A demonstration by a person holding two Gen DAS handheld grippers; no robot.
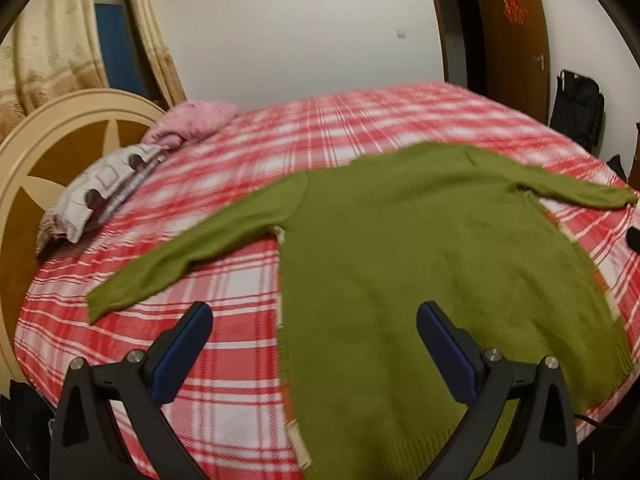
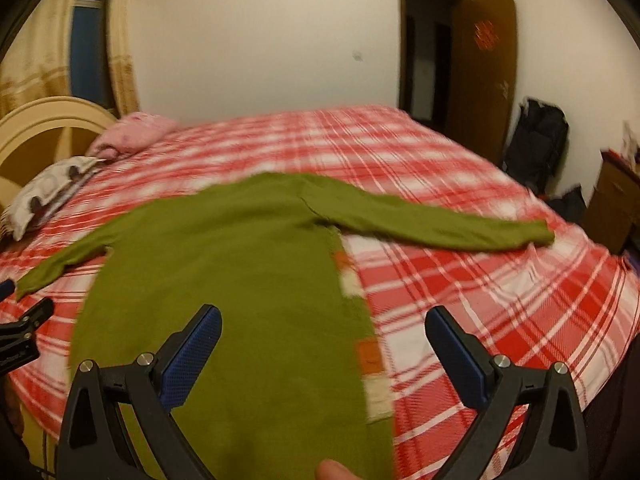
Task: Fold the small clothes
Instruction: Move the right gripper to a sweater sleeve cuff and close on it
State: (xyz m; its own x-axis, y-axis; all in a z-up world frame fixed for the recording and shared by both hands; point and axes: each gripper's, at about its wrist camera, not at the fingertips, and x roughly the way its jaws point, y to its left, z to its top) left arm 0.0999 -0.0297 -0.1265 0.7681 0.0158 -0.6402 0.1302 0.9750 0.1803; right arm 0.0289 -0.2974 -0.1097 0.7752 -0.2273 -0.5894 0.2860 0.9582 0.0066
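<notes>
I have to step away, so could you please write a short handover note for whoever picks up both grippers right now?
Left gripper: open, holding nothing, above the sweater's near left edge.
Right gripper: open, holding nothing, above the near right edge.
Green sweater: spread flat on the plaid bedspread, hem toward you, both sleeves stretched out sideways.
Done: sweater laid out; no fold made.
Left: fold in both sleeves, then fold the body.
</notes>
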